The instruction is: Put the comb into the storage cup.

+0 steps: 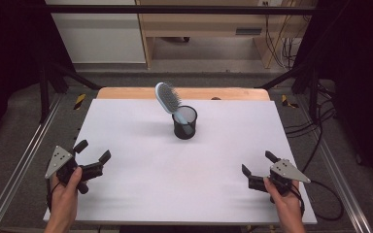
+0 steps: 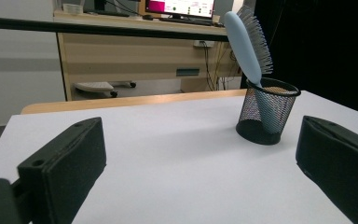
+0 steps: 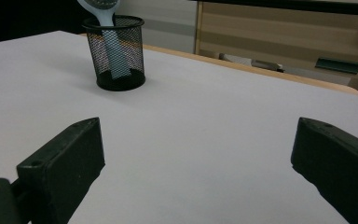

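A black mesh cup (image 1: 184,123) stands upright near the middle of the white table top (image 1: 141,160), toward the far side. A light blue hairbrush (image 1: 167,98) rests in it handle down, head leaning left and away. The left gripper view has the cup (image 2: 266,114) and brush (image 2: 247,42) ahead at the right; the right gripper view has the cup (image 3: 115,52) far left with the brush handle (image 3: 114,51) inside. My left gripper (image 1: 93,151) is open near the front left corner, holding nothing. Open and holding nothing too, my right gripper (image 1: 258,163) is at the front right.
The white top lies on a wooden table whose far edge (image 1: 184,93) shows behind the cup. Metal rails (image 1: 24,160) run along both sides. Cables (image 1: 320,145) trail on the floor at the right. A wooden desk (image 1: 209,24) stands beyond the table.
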The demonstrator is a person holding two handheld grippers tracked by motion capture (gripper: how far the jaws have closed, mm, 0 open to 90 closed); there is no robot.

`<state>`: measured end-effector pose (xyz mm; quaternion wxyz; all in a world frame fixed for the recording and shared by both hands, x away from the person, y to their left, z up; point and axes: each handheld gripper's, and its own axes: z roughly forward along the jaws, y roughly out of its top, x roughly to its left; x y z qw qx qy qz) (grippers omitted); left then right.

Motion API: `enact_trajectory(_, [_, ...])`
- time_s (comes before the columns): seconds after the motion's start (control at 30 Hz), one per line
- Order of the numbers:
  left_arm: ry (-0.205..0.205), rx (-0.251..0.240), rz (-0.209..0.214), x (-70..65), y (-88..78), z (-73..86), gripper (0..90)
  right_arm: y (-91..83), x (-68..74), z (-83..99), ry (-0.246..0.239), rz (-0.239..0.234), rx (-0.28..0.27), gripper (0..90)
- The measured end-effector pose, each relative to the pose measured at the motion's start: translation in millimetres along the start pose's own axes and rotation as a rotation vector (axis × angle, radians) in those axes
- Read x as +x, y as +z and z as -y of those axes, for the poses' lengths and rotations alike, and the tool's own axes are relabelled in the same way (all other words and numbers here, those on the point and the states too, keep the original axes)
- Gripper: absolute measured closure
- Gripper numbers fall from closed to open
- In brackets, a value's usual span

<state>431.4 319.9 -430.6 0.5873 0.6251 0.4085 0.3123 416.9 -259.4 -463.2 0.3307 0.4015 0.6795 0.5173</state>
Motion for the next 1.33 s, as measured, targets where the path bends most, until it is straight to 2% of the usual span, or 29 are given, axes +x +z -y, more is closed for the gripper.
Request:
enact_trajectory(0.3, [0.038,0.015,0.015,-8.6,-0.4,5.7,1.6,0.2,0.6,1.4,-0.003,-0.005,0.002,2.9])
enact_trajectory(0.37, [0.049,0.020,0.030,-11.6,0.2,6.8,1.7,0.3,0.6,1.7,-0.005,-0.006,0.002,2.9])
enact_trajectory(0.67, [0.024,0.017,0.041,-14.4,-1.1,10.8,1.7,0.1,0.7,2.8,-0.006,-0.009,0.002,2.9])
enact_trajectory(0.77, [0.025,0.013,0.032,-13.6,-3.3,11.9,1.7,-0.1,0.7,2.9,-0.006,-0.009,0.000,2.9])
enact_trajectory(0.9, [0.007,0.007,0.031,-12.1,-6.8,14.1,1.7,-0.6,0.4,3.1,-0.009,-0.010,-0.003,2.9])
enact_trajectory(1.07, [0.041,0.017,0.000,-10.7,-12.8,16.7,1.7,-1.0,-0.1,3.1,-0.004,-0.006,-0.009,2.9])
enact_trajectory(1.23, [0.039,-0.001,-0.032,-6.8,-18.9,16.0,1.7,-1.3,0.7,3.3,-0.003,-0.002,-0.017,2.9])
enact_trajectory(1.33, [0.034,0.000,-0.031,-5.3,-19.5,16.8,1.7,-1.2,0.9,3.2,0.000,0.000,-0.020,2.9])
